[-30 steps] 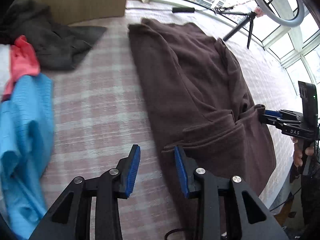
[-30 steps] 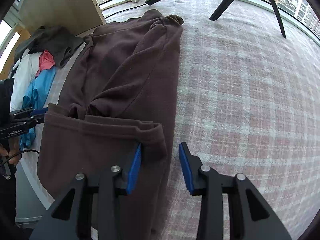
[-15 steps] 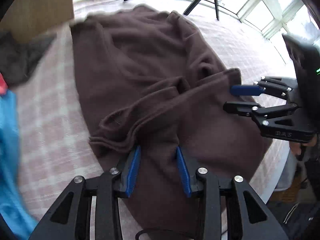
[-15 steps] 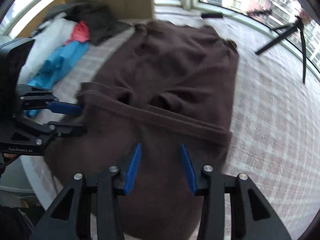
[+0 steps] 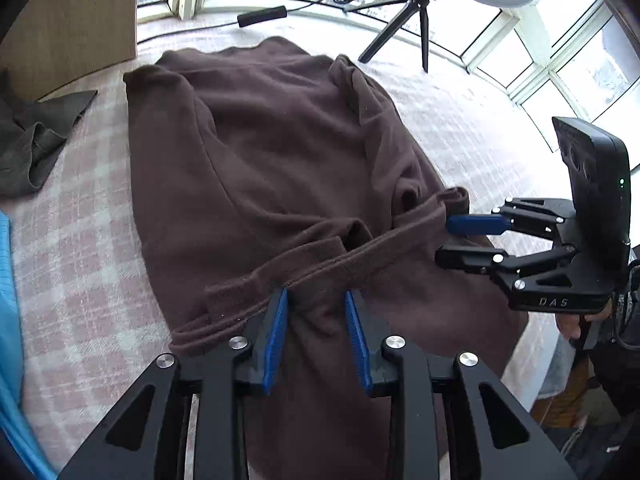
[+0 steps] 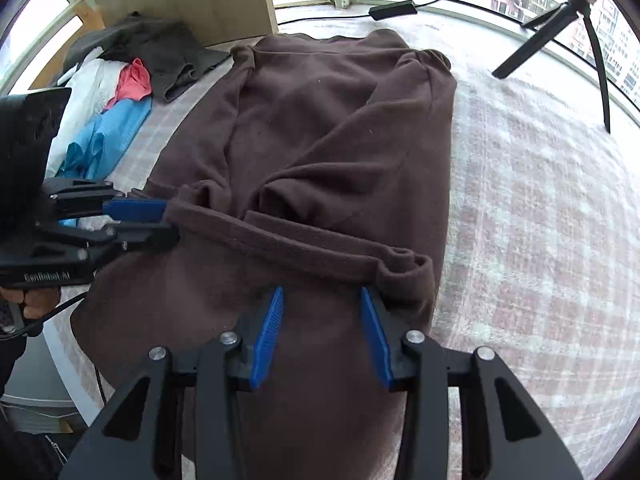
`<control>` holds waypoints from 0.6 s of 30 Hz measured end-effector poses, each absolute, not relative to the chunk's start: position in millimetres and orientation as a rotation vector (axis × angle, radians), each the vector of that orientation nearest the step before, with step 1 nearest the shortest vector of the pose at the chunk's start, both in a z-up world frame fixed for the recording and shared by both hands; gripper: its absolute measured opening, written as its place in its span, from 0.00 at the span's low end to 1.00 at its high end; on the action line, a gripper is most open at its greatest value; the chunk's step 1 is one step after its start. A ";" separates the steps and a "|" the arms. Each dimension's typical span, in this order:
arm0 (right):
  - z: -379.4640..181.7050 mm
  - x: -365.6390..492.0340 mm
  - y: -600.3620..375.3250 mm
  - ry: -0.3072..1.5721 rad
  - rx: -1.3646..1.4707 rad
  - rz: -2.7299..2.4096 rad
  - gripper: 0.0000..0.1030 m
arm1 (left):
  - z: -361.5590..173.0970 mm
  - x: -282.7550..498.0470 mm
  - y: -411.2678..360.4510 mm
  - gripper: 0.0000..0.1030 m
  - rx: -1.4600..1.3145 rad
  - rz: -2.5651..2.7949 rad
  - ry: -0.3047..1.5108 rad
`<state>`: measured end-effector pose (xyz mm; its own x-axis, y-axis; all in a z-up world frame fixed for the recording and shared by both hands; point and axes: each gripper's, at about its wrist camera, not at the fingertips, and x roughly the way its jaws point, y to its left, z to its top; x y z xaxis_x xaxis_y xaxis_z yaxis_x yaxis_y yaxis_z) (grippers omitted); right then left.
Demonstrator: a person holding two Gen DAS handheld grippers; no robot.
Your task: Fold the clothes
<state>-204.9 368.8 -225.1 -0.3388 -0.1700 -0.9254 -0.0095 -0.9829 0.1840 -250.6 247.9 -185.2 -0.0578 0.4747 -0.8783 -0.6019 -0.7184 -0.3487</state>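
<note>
On the checked cloth (image 5: 92, 240) of the table, spread lengthwise: brown sweater (image 5: 280, 152), thick fleecy knit, collar end toward the windows, hem band (image 6: 304, 244) doubled back across the body as a raised ridge. Judged soft, limp and moderately heavy; no stiffness to carry a fold alone, likely to sag and drag between two holds. Surface matte and grippy, slip unlikely; nothing fragile. Best hold: the thick hem band, near each side edge, both layers pinched together so the ridge lifts evenly. Left gripper (image 5: 316, 332) over the near-left part of the band, jaws closing with brown fabric bunched between the blue pads, firm pinch not yet confirmed. Right gripper (image 6: 320, 332) at the right end of the band, jaws spread, fabric beneath and between, not pinched. Beyond, to the left: blue garment (image 6: 108, 136), pink, white and dark grey clothes in a pile. Farther back: tripod (image 6: 572, 32) and cable.
</note>
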 end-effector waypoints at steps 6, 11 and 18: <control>-156.2 -179.5 392.3 -0.417 1.616 -2.500 0.39 | -124.6 -249.9 212.8 0.27 -1.449 1.886 0.100; -88.0 -167.1 420.8 -0.392 1.512 -2.601 0.42 | -85.5 -281.3 191.5 0.36 -1.407 1.952 0.097; -92.1 -242.2 447.8 -0.216 1.455 -2.762 0.54 | -111.4 -369.7 218.4 0.36 -1.429 2.039 0.241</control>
<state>-242.2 447.8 -92.1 -0.5673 -0.0753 -0.8200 -0.0531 -0.9904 0.1278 -369.7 218.4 -111.4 -0.2140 0.3874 -0.8967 -0.5856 -0.7856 -0.1996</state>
